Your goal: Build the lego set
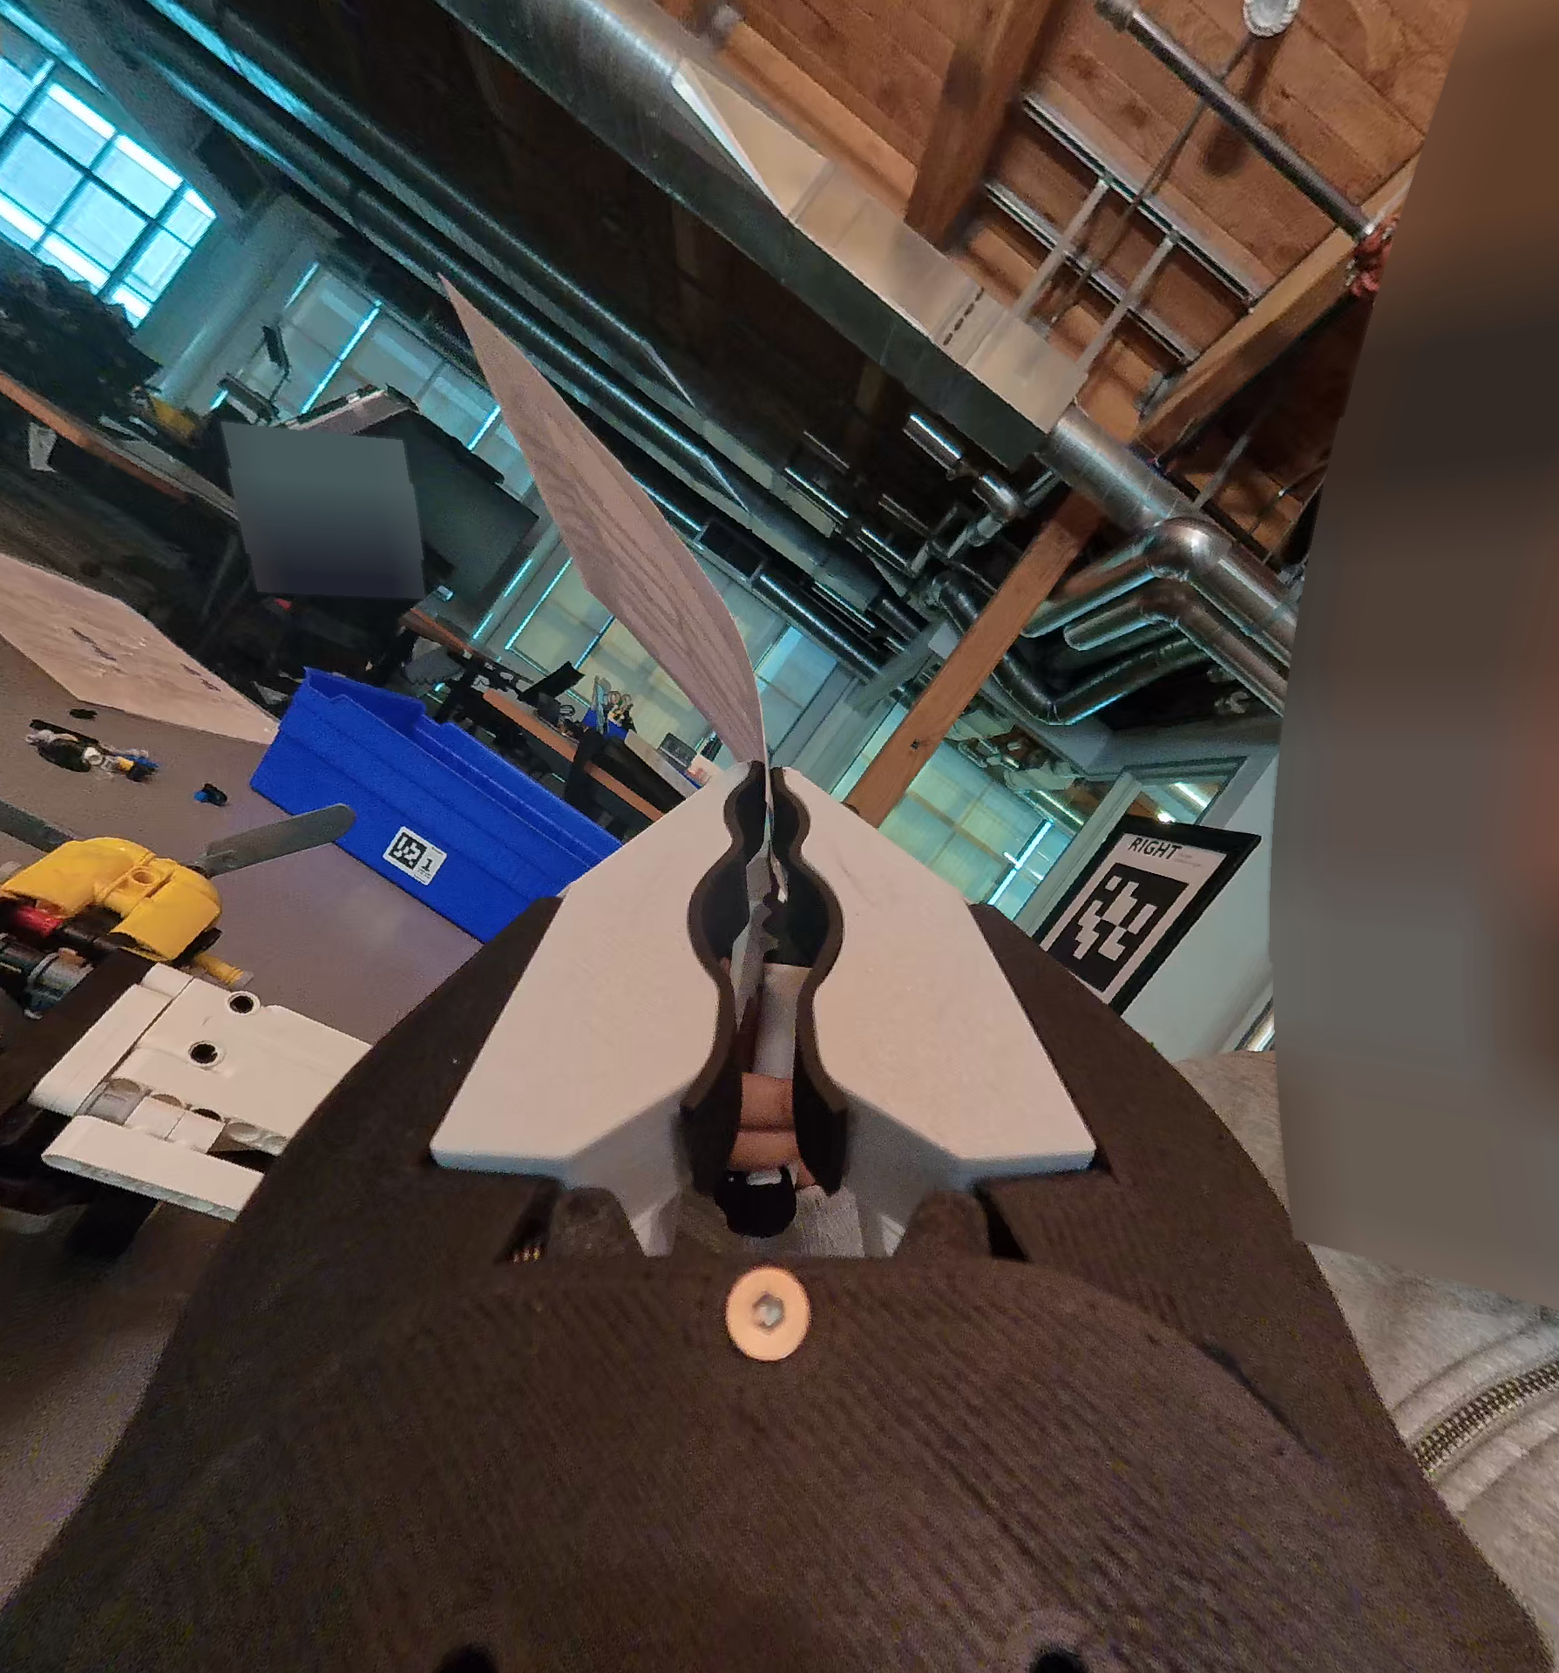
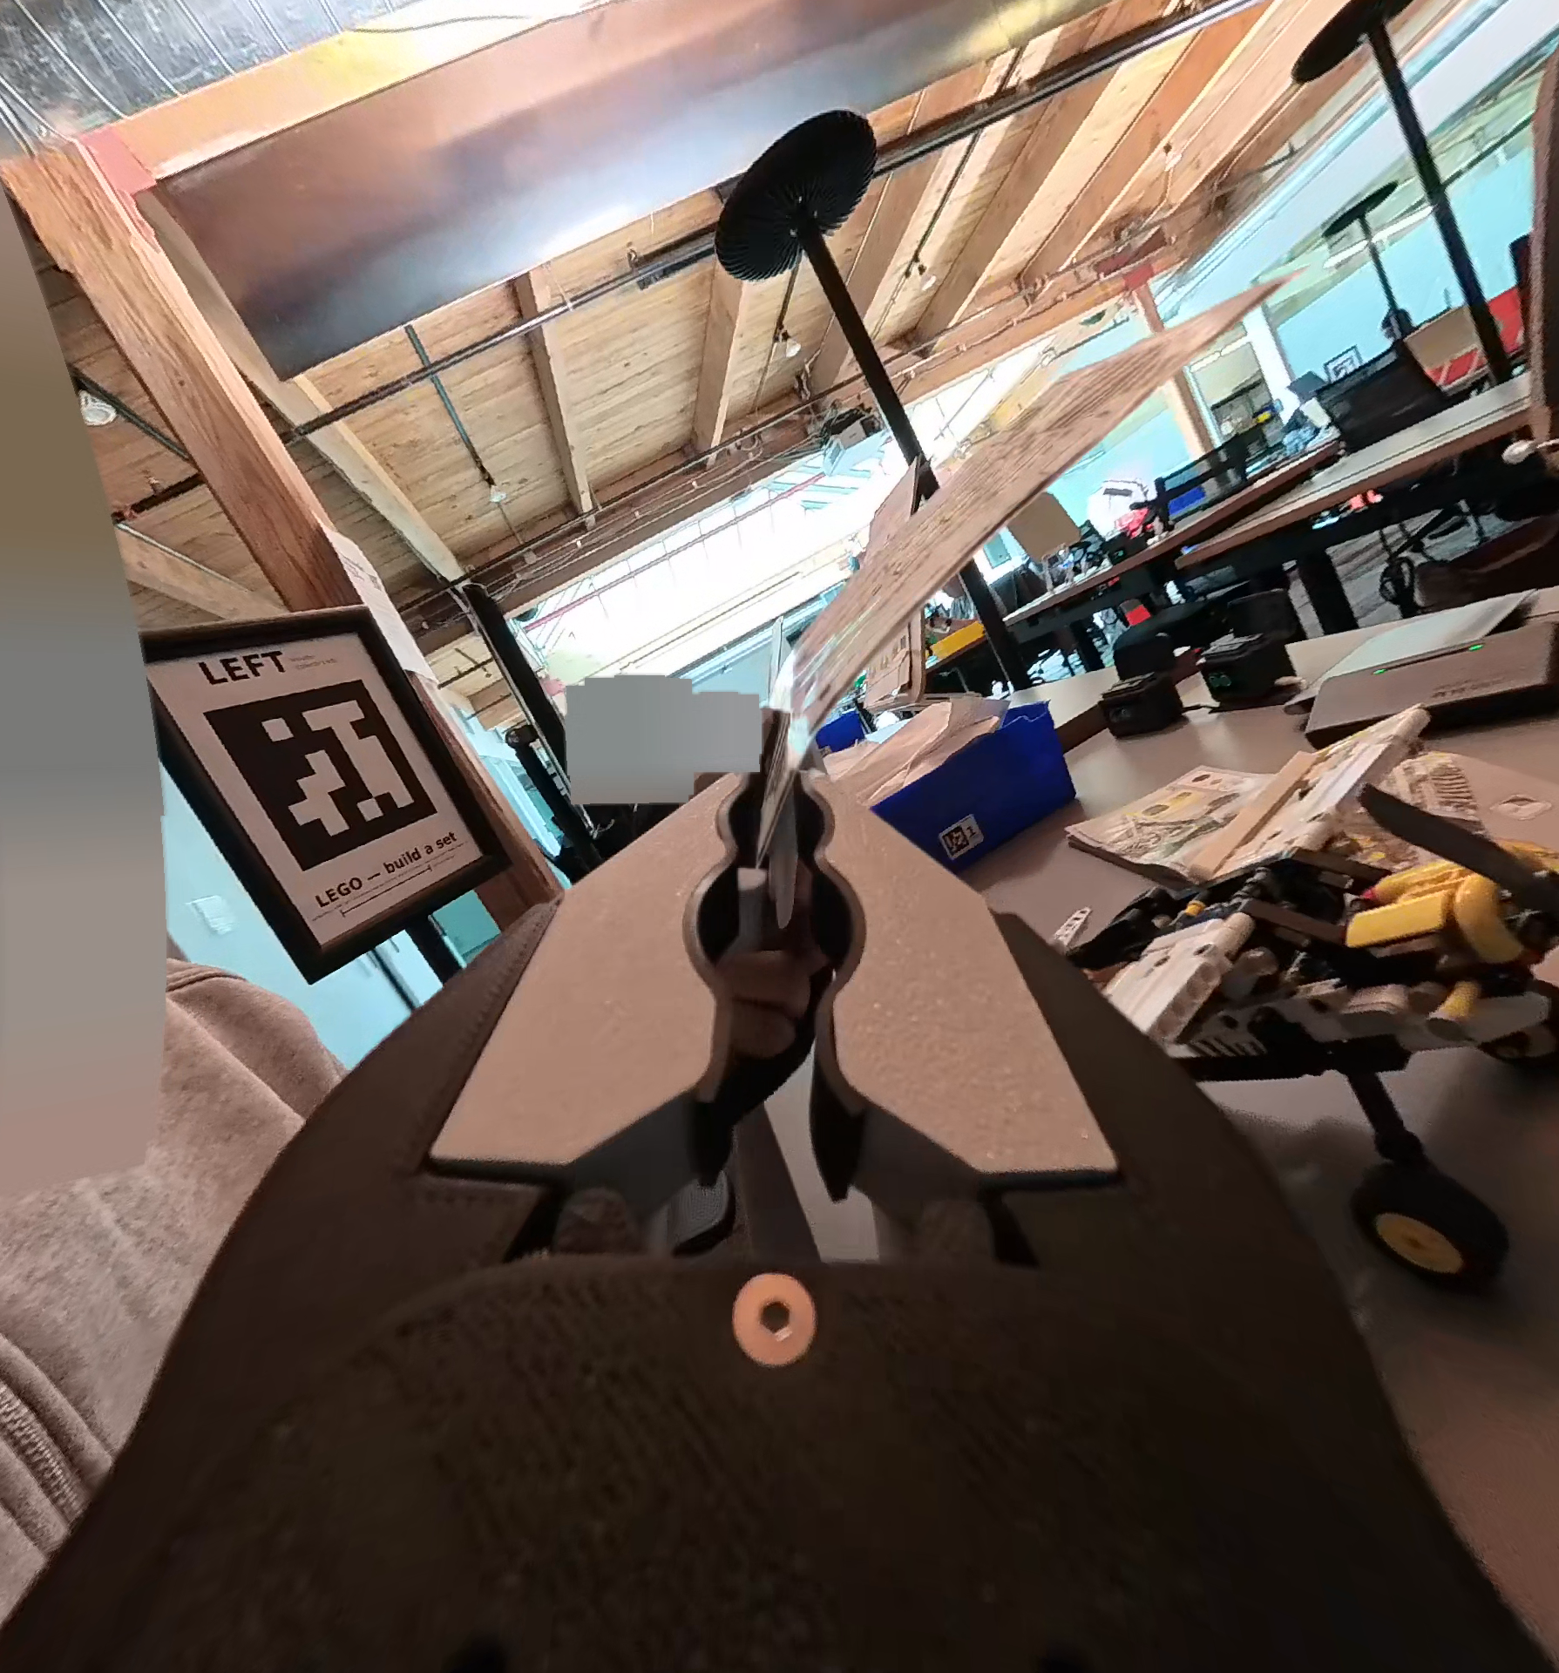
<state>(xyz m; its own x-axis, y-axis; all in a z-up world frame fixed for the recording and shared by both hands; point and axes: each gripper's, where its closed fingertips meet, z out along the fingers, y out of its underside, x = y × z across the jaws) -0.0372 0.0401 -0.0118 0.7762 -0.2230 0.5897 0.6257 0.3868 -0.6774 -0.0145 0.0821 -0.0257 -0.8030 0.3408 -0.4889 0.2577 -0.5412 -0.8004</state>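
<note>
My left gripper [image 1: 768, 779] is shut on the lower edge of a thin printed sheet [image 1: 631, 561], which curves up and to the left in the air. My right gripper [image 2: 780, 779] is shut on the edge of a thin printed sheet [image 2: 984, 507] that bends up and to the right. I cannot tell whether it is the same sheet. The partly built lego vehicle, yellow, white and black with wheels, stands on the grey table at the left of the left wrist view [image 1: 124, 996] and at the right of the right wrist view [image 2: 1355, 941].
A blue bin [image 1: 431, 797] [image 2: 975, 788] stands on the table behind the model. An instruction booklet [image 2: 1156, 819] lies beside it, and loose pieces [image 1: 92, 751] lie farther left. Framed marker cards [image 1: 1147, 914] [image 2: 323, 779] stand near me. A person's grey sweater [image 2: 78, 1267] is close. Tip to tip, the grippers are about 6 cm apart.
</note>
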